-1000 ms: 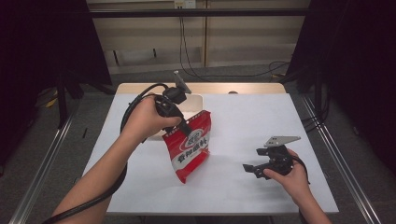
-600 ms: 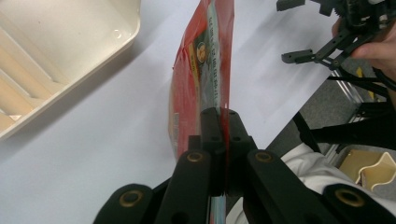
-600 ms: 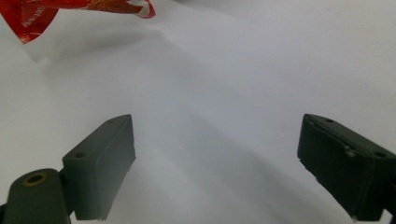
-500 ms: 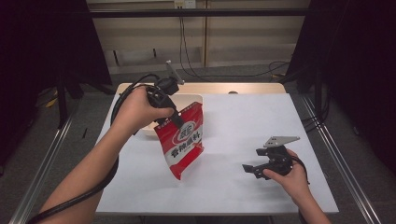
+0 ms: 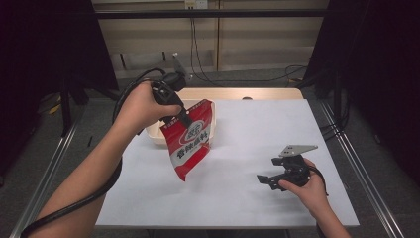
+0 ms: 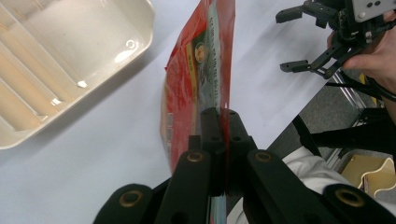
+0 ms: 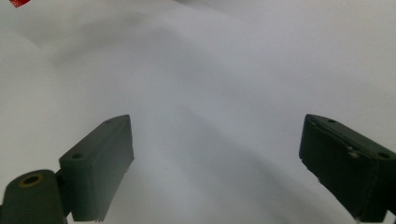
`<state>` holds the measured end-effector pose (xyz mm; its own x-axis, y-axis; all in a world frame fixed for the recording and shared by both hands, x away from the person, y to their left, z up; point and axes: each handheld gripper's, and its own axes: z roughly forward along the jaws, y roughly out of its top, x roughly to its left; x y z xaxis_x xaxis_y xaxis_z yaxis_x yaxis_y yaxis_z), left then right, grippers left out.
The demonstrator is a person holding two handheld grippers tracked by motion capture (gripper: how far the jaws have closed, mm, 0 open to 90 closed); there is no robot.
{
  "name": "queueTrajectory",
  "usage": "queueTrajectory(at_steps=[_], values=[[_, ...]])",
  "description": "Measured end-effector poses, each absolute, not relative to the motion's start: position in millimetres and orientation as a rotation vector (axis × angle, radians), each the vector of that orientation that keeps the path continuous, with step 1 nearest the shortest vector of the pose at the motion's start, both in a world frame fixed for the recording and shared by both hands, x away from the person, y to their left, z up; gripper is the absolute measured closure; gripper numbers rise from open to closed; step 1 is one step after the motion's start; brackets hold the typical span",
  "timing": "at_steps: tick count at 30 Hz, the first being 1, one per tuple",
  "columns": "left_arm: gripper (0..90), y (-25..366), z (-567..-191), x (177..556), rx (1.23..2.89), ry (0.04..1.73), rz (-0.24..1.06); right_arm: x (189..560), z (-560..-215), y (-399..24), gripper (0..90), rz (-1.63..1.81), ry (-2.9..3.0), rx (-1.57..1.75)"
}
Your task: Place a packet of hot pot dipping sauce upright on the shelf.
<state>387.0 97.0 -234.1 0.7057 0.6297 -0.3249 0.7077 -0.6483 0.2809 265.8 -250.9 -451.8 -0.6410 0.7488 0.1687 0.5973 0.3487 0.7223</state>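
Up above the white worktop (image 5: 247, 148), the left gripper (image 5: 184, 119) has its 2 fingers (image 6: 211, 135) clamped on the top edge of a red snack bag (image 5: 190, 141), which hangs tilted in the air just in front of a cream tray (image 6: 70, 60). Well apart, the right gripper (image 5: 267, 179) rests low near the worktop's front right, fingers (image 7: 100, 163) spread wide with nothing between them.

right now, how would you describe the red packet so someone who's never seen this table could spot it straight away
Start at the white table and look to its far left side, where a cream tray sits. Just in front of that tray, the red packet hangs clamped at its top edge in the left hand-held gripper. It is the one bright red thing there, printed with white lettering.
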Motion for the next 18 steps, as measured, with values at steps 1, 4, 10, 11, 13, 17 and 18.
queueTrajectory(at_steps=[1, 4, 10, 11, 13, 17, 18], values=[[90.0, 97, -233, 388, 2.518, 1.045, -0.278, 266, -452, -251, 9.2, 1.169, 2.412, 1.224], [90.0, 97, -229, 390, 2.522, 1.031, -0.275, 266, -452, -251, 8.8, 1.173, 2.408, 1.229], [90.0, 96, -222, 393, 2.500, 1.046, -0.258, 266, -452, -251, 7.7, 1.178, 2.408, 1.224], [90.0, 96, -221, 395, 2.505, 1.042, -0.264, 266, -452, -251, 7.6, 1.178, 2.408, 1.225], [90.0, 96, -220, 396, 2.507, 1.049, -0.257, 267, -453, -251, 7.0, 1.178, 2.405, 1.225], [90.0, 96, -216, 400, 2.506, 1.058, -0.255, 267, -453, -252, 6.4, 1.198, 2.399, 1.219], [90.0, 96, -215, 401, 2.505, 1.067, -0.252, 267, -453, -252, 6.1, 1.197, 2.398, 1.221]])
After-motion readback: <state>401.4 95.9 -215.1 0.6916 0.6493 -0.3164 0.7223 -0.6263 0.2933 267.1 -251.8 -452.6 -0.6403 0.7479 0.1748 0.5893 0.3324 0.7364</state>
